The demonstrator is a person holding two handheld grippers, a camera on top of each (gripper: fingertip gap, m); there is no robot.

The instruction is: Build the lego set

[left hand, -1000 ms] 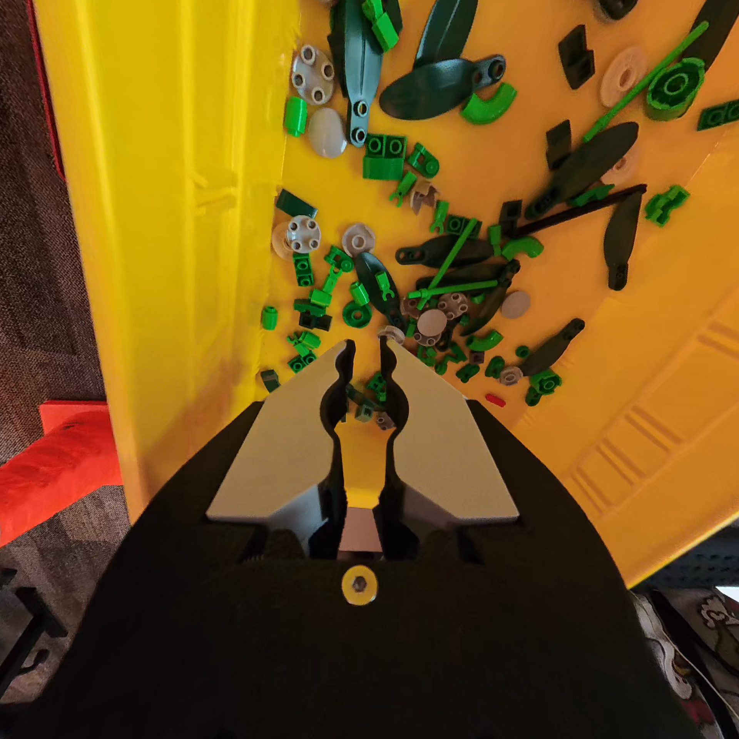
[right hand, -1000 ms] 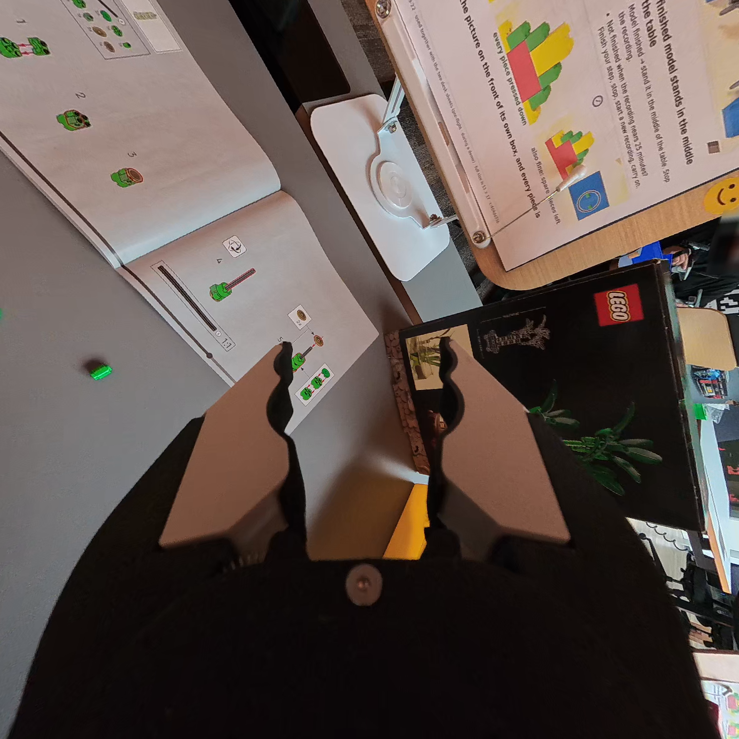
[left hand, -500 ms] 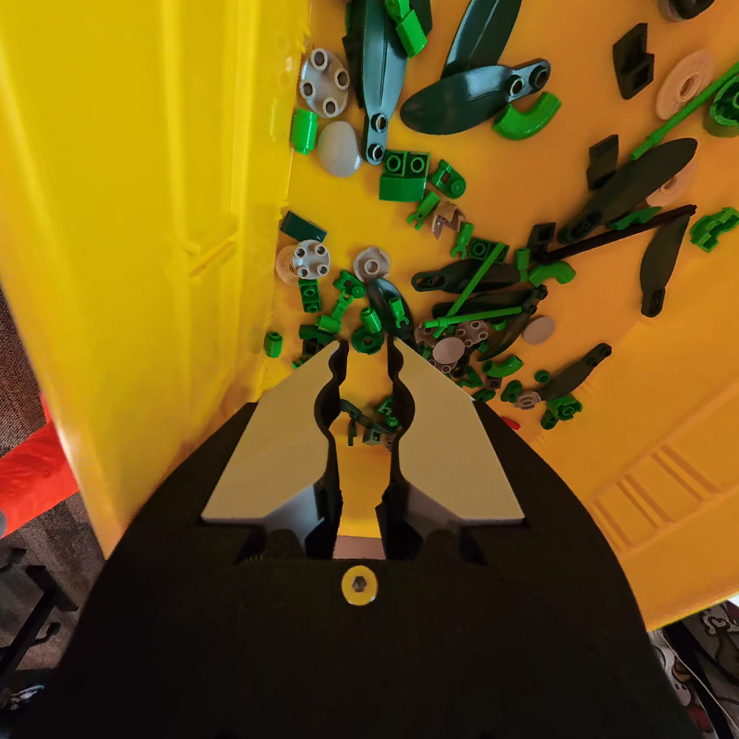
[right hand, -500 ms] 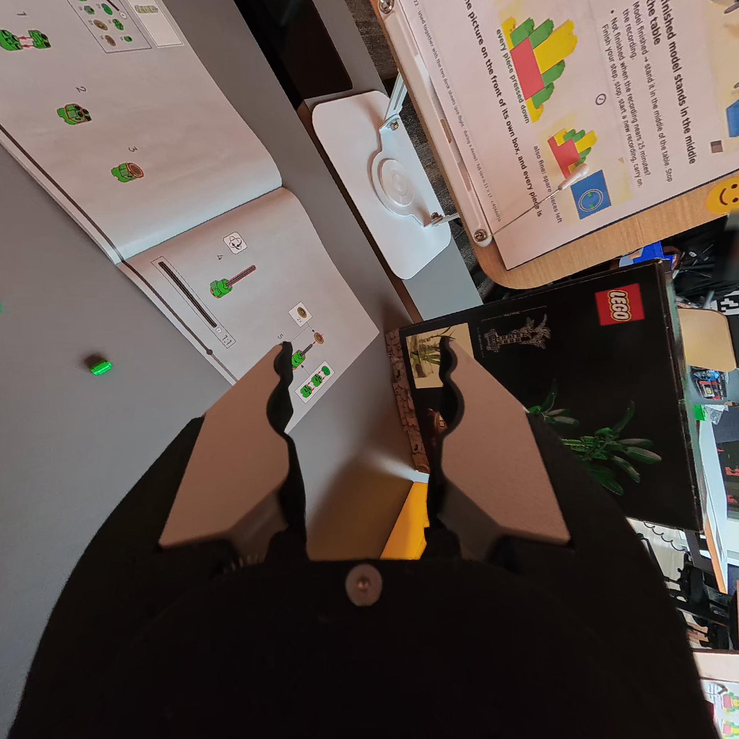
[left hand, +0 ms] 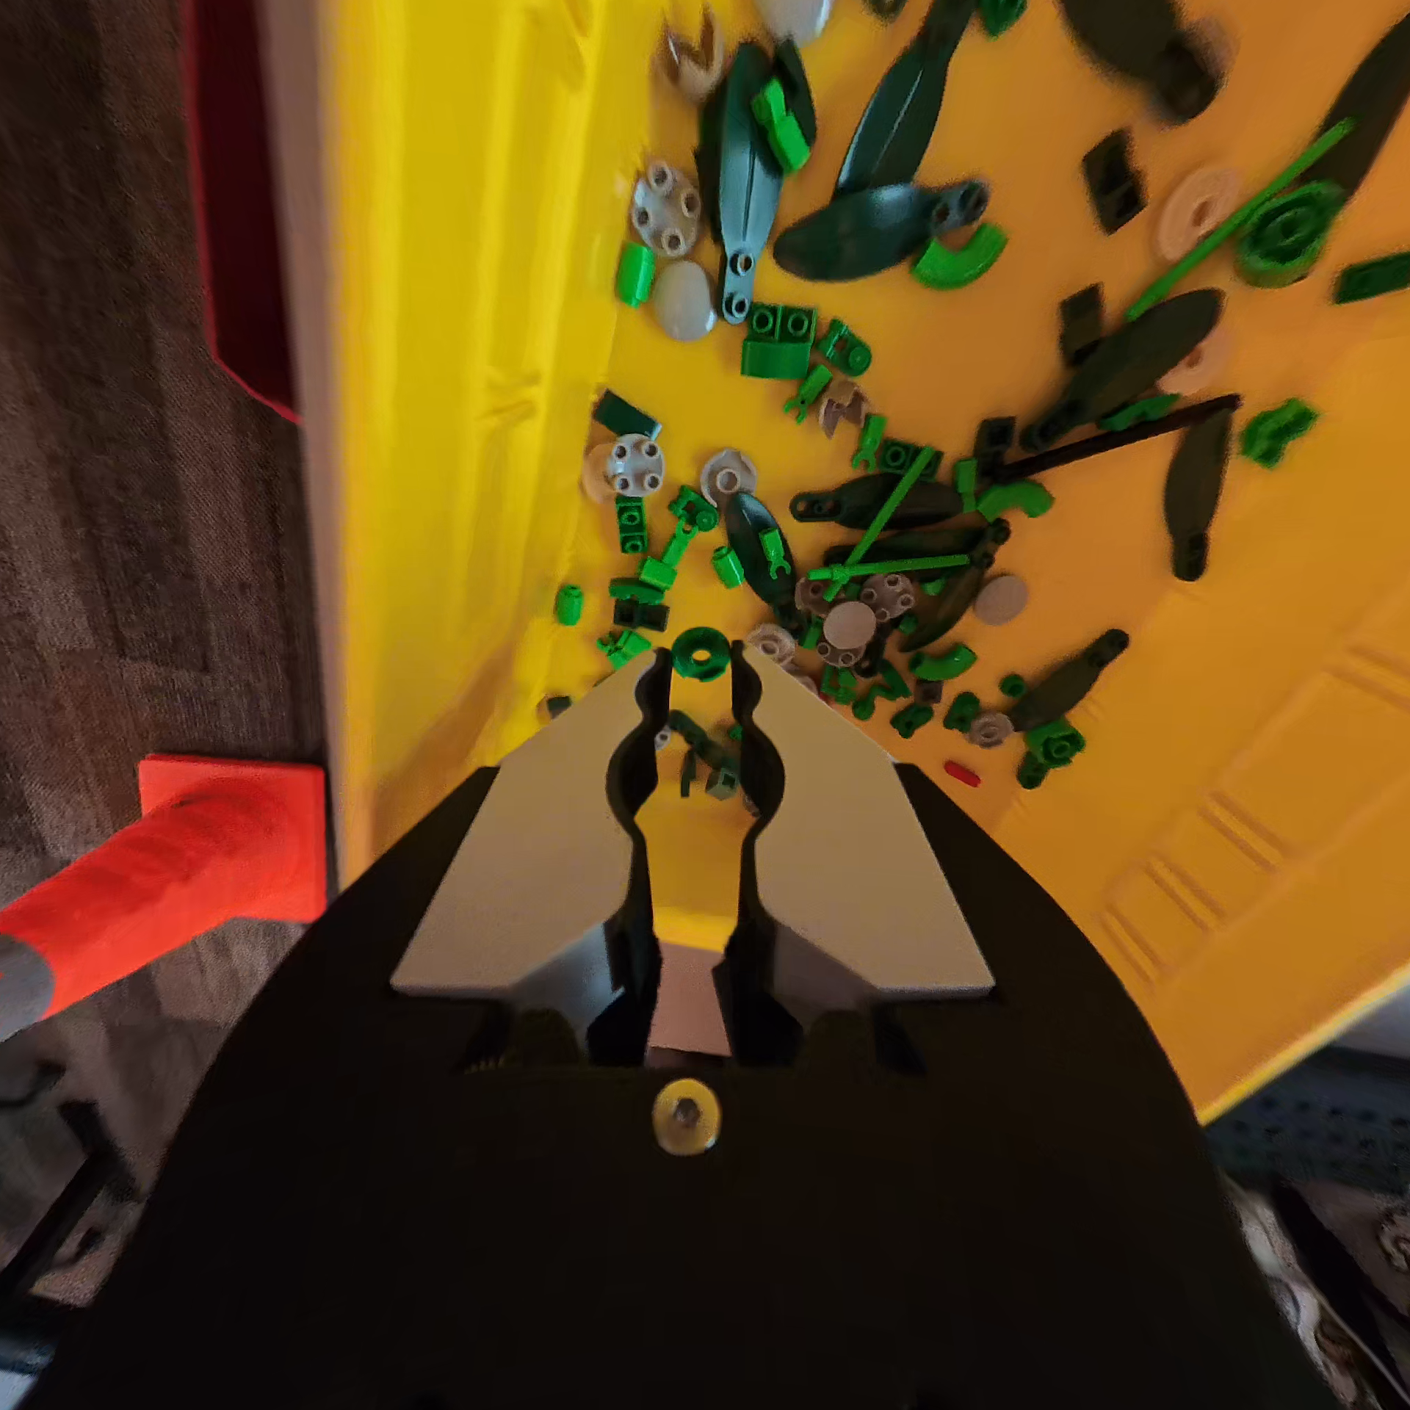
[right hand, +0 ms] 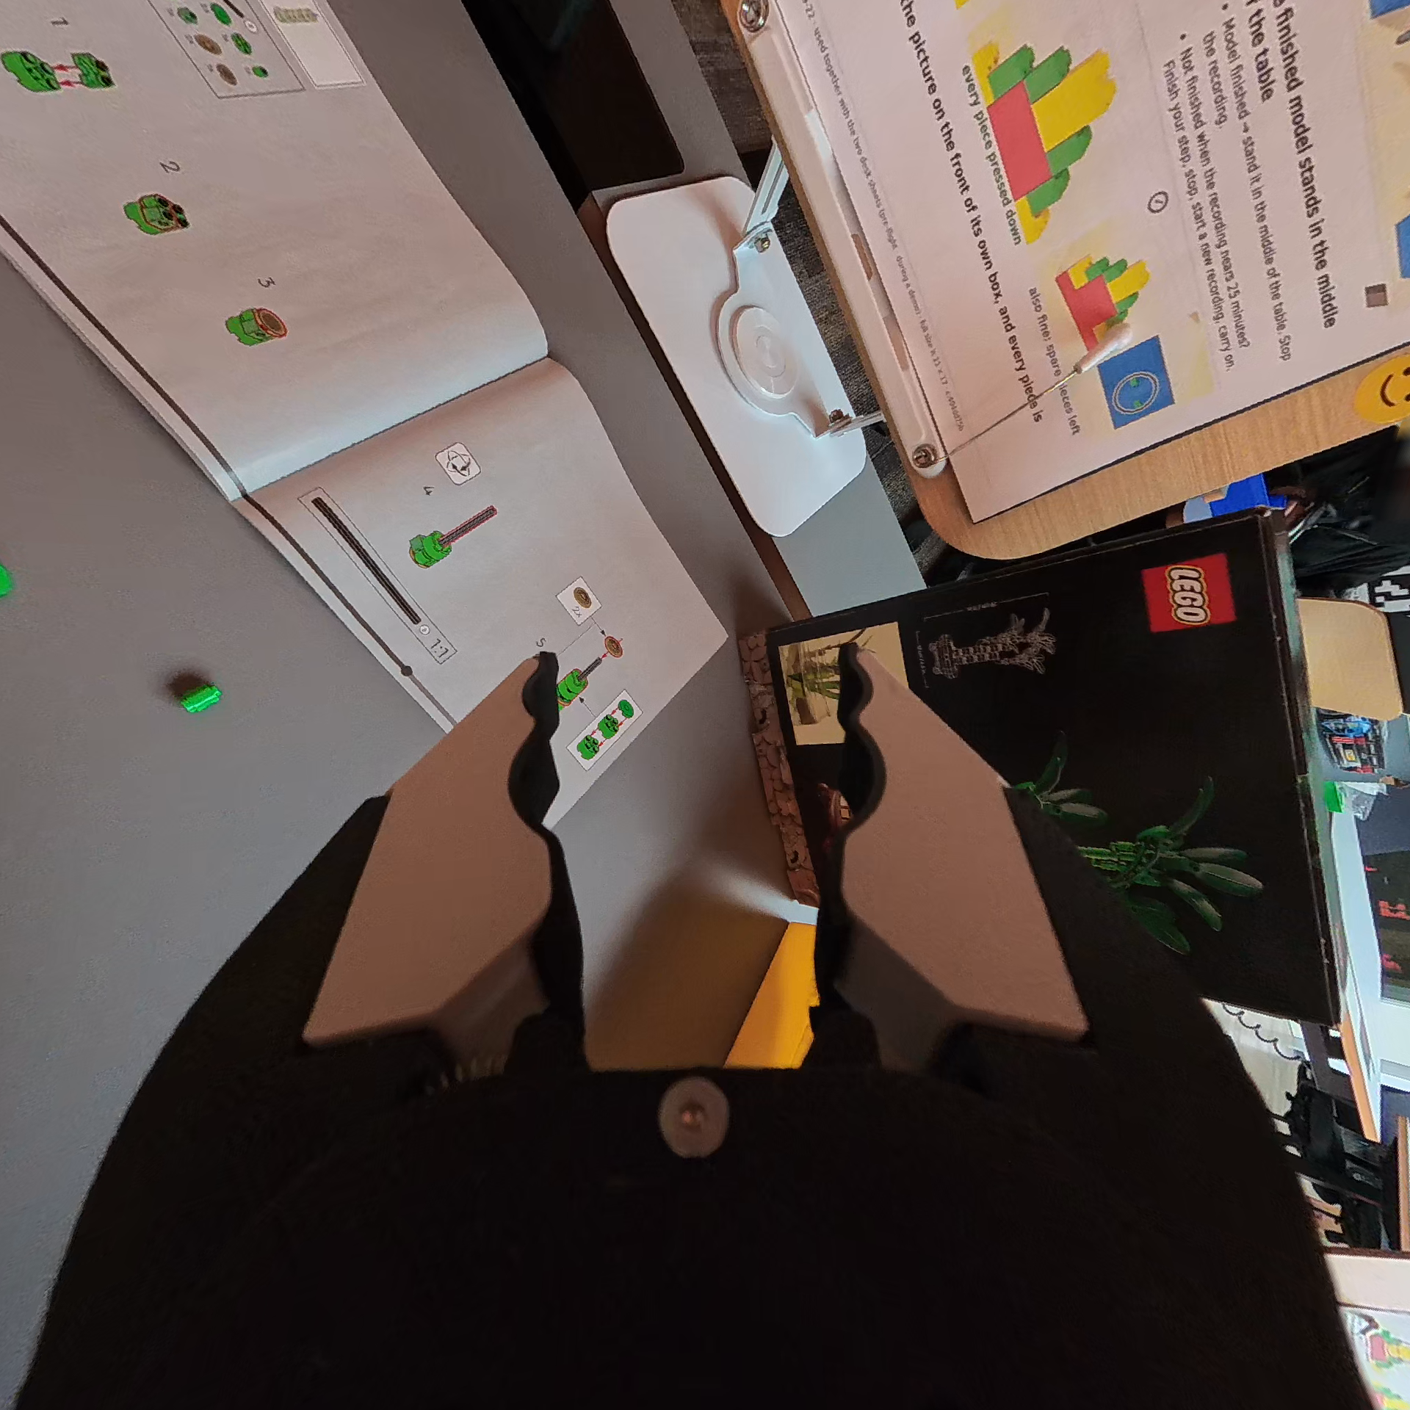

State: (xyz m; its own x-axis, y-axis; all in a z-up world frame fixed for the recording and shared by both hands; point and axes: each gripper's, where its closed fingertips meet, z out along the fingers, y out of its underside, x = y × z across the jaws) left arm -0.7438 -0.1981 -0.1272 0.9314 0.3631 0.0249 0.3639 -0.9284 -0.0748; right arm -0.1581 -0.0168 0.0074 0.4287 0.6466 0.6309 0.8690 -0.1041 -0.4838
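My left gripper hangs inside a yellow bin and is shut on a dark green round ring piece, pinched between the fingertips just above the heap. Several loose green, dark green and grey lego pieces lie on the bin floor, among them long dark leaves. My right gripper is open and empty, held over the grey table at the corner of the open instruction booklet. A small bright green piece lies on the table to the left of it.
The bin's tall left wall stands close to my left gripper. A red object lies on the carpet outside it. The black lego box, a white stand and a propped sheet on a wooden board stand right of the booklet. Across from one pair of fingers to the other is roughly 65 cm.
My left gripper moved forward onto the green ring, closed on it and drew back with it; the ring has left its spot in the heap. The right gripper has barely moved.
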